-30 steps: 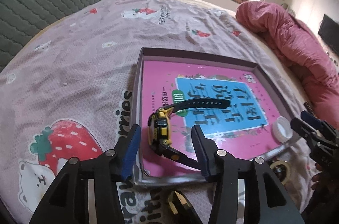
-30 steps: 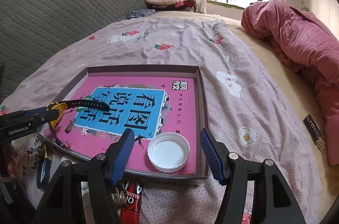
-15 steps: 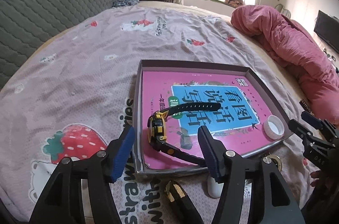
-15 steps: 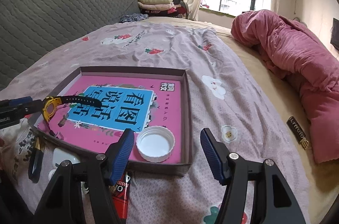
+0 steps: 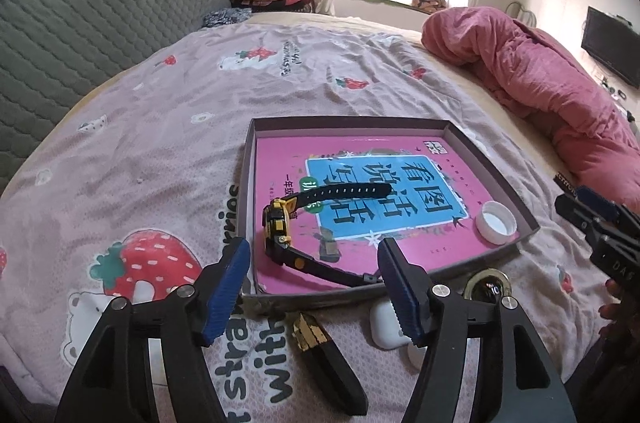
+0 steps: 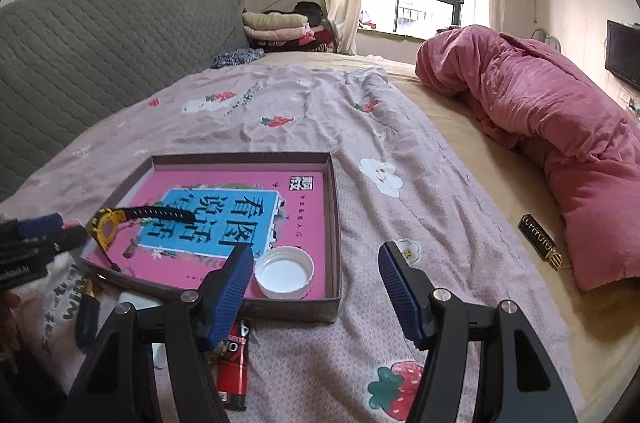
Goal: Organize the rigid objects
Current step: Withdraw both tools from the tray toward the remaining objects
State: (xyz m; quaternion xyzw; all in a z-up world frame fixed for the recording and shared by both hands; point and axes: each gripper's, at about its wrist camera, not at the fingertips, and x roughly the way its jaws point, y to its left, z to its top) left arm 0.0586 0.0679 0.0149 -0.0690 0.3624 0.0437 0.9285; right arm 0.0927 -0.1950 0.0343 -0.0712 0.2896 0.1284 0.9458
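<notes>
— Blue-padded left gripper: jaws opening, nothing between. Right gripper: apart, empty.
— Beyond the left?
— Watch in the tray, cap ahead of the right.
— Risks?
— Might nudge the tray while reaching for the white case beneath.

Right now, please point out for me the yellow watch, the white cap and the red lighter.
yellow watch (image 5: 276, 225): left wrist view, on its yellow case.
white cap (image 6: 285, 273): right wrist view, on the inside of the cap.
red lighter (image 6: 233, 375): right wrist view, on its red body.
</notes>
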